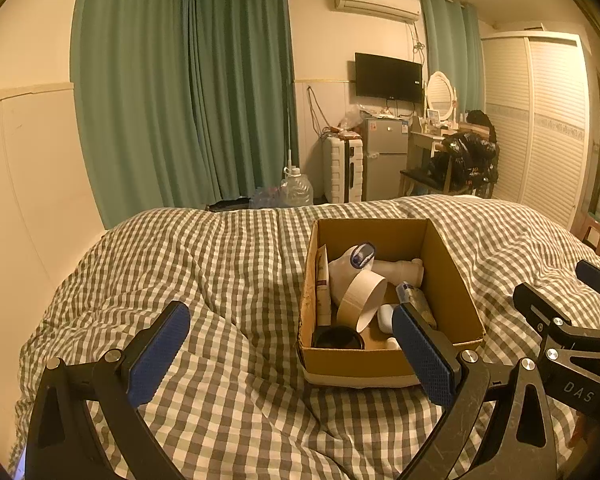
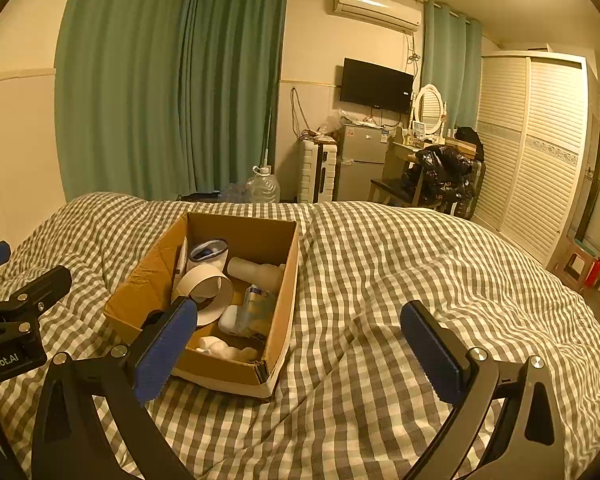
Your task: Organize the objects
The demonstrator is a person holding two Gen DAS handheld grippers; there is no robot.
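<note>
Both tongs hang spread apart and empty above a checked quilt (image 2: 380, 280) on a bed, a filled cardboard box (image 1: 452, 280) between them

Left tongs (image 1: 288, 356) hover with blue pads wide, the right-hand pad overlapping the box's near edge in the left wrist view; right tongs (image 2: 300, 348) are likewise agape, the box lying ahead and to their left. Inside the box, a roll of tape (image 2: 208, 292) leans near the middle, with a white bottle (image 2: 256, 272) lying beyond it, a white tube (image 1: 322, 284) standing against the wall farthest from the right tongs, and a dark round lid (image 1: 338, 338) in the corner nearest the left tongs
</note>
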